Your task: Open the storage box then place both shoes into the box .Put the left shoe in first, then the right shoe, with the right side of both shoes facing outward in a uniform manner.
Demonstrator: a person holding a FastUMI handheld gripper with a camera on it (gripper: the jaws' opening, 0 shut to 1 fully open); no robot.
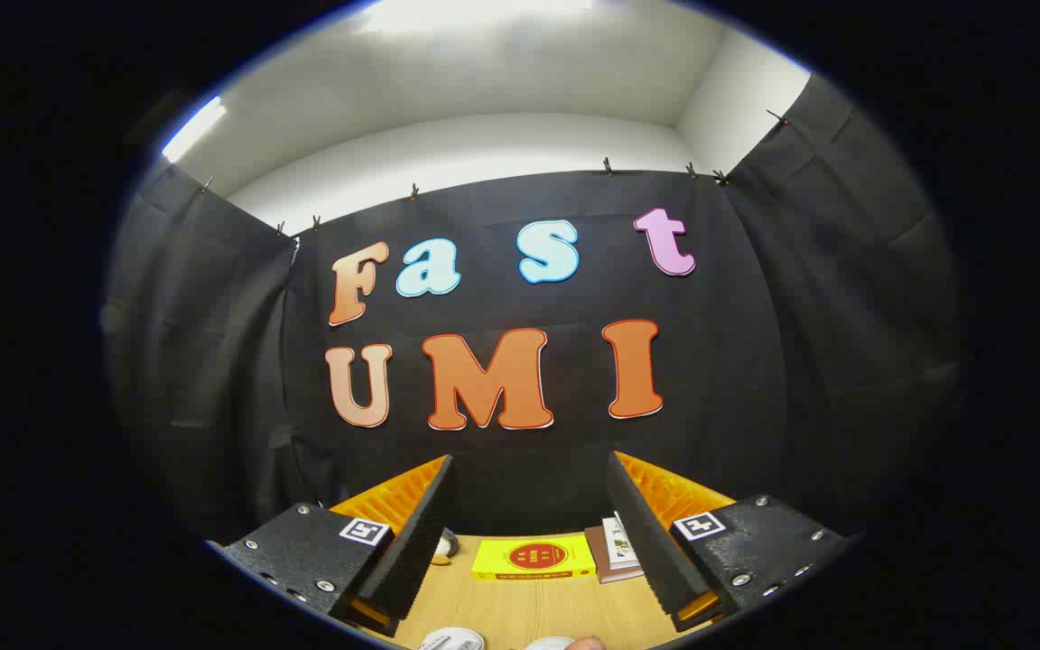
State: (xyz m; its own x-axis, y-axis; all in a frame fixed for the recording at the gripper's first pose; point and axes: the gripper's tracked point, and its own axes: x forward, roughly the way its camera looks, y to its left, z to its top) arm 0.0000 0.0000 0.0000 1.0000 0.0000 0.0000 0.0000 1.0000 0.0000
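1. Two pale rounded shapes, possibly the shoes' tops, peek up at the near edge of the desk, below and between the tool's fingers. Too little shows to say for certain, or to tell left shoe from right.
2. Of the storage box I can make out nothing, so whether it is open cannot be told.
3. Judging by this, the task sits at its very start: the opening step is probably not yet in hand.
4. The next move calls for tipping the tool down toward the desk to find the box, then its lid.
5. The tool is held level, aimed at the booth wall rather than the desk, fingers spread wide with nothing between them.
6. Beyond the fingers, a yellow box lies flat on the desk; just right of it are books, and left of it a small round thing.
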